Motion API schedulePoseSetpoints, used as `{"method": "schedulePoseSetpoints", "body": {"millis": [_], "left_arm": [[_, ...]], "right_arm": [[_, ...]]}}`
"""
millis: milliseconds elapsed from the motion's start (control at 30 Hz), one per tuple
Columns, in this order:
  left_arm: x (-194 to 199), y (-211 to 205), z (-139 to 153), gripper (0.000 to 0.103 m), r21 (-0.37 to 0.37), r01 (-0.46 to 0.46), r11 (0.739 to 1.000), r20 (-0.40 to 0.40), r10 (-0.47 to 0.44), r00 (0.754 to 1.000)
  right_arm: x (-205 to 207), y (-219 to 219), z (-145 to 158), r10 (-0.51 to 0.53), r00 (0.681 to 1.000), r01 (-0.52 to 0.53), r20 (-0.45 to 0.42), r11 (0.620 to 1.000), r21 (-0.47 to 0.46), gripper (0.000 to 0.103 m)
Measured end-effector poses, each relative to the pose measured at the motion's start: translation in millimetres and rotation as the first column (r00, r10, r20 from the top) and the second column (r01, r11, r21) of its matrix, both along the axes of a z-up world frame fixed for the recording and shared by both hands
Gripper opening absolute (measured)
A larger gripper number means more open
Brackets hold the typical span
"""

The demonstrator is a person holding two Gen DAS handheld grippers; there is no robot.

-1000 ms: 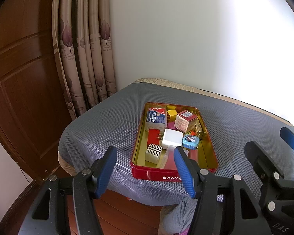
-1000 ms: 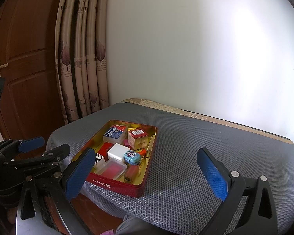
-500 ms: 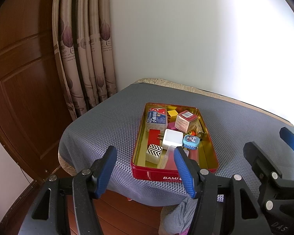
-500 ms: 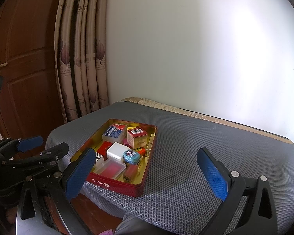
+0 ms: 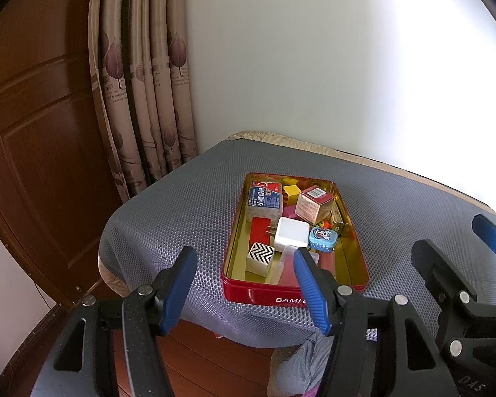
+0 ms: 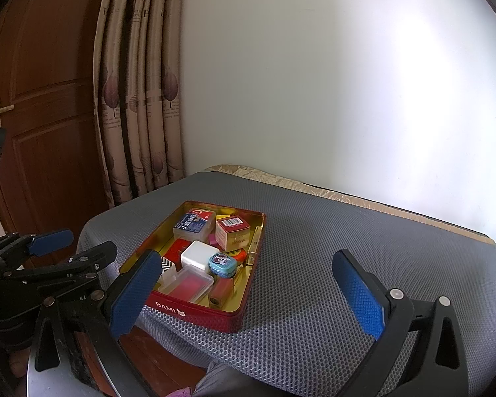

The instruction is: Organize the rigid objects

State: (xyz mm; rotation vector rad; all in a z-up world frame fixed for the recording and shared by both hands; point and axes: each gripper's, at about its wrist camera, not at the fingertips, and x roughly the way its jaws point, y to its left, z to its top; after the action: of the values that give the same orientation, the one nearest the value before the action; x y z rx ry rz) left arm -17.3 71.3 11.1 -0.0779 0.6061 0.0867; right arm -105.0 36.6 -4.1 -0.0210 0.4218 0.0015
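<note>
A red tin [image 5: 294, 297] [image 6: 195, 311] with a gold inside lies on the grey mesh-covered table. In it are a white charger [image 5: 291, 233] [image 6: 198, 254], a round blue tin [image 5: 322, 238] [image 6: 223, 263], a zigzag-patterned box [image 5: 260, 258], a blue-labelled clear box [image 5: 264, 198] [image 6: 193, 225], a red-topped carton [image 5: 314, 203] [image 6: 233, 231], a yellow cube [image 5: 291, 192] and a clear case [image 6: 188, 284]. My left gripper [image 5: 244, 284] [image 6: 72, 248] hovers open before the tin's near end. My right gripper [image 6: 248, 294] [image 5: 463, 251] stands open, wide, to the tin's right. Neither holds anything.
The grey mesh cover [image 6: 347, 248] stretches bare to the right of the tin. Its front edge drops to a wooden floor [image 5: 215, 357]. A curtain [image 5: 148, 99] and a brown wooden door [image 5: 43, 132] stand at the left, a white wall behind.
</note>
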Motion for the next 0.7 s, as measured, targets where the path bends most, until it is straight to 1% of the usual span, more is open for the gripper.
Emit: {"method": "schedulePoseSetpoints", "body": {"millis": [700], "left_arm": [[0.4,-0.4,-0.8,0.062,0.002,0.002,1.0,-0.004,-0.002,1.0]], "right_arm": [[0.3,-1.0,-0.3,0.003,1.0,-0.003,-0.002,1.0,0.001,0.102]]}}
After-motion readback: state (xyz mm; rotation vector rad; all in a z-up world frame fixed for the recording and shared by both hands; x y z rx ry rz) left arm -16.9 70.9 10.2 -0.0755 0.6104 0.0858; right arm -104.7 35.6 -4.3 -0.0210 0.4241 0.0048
